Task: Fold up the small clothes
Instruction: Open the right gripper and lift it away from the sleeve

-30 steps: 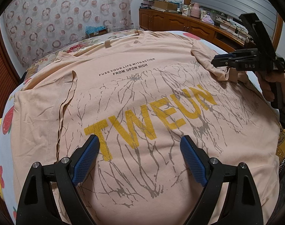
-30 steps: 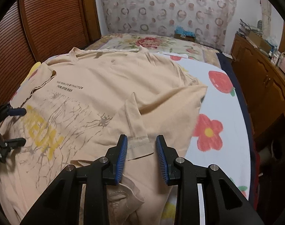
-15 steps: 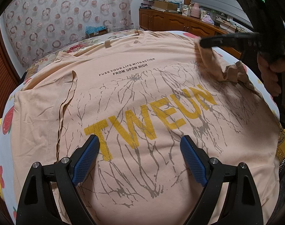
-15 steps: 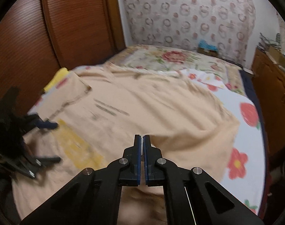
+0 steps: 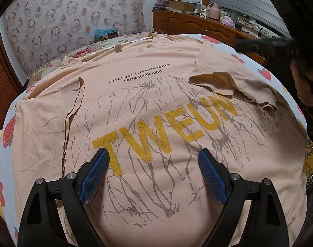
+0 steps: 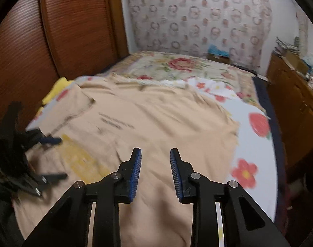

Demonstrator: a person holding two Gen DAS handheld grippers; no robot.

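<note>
A peach T-shirt (image 5: 156, 107) with yellow "TWEUN" lettering lies spread face up on the bed; it also shows in the right wrist view (image 6: 156, 123). Its left sleeve (image 5: 47, 113) is folded in over the body. Its right sleeve (image 5: 228, 82) lies folded in over the print, loose and rumpled. My left gripper (image 5: 153, 160) is open and empty, low over the shirt's lower front. My right gripper (image 6: 155, 156) is open and empty, above the shirt's right side; in the left wrist view it is a blurred black shape (image 5: 265, 43) at the right.
The bed has a white flowered sheet (image 6: 255, 144). A wooden cabinet (image 5: 197, 24) with clutter stands to the right of the bed. A wooden wardrobe (image 6: 53, 30) stands on the left. A yellow cloth (image 6: 55, 88) lies at the bed's left edge.
My right gripper closed on the right sleeve, carried it inward over the shirt, then opened and let it drop. It has lifted away. My left gripper has not moved.
</note>
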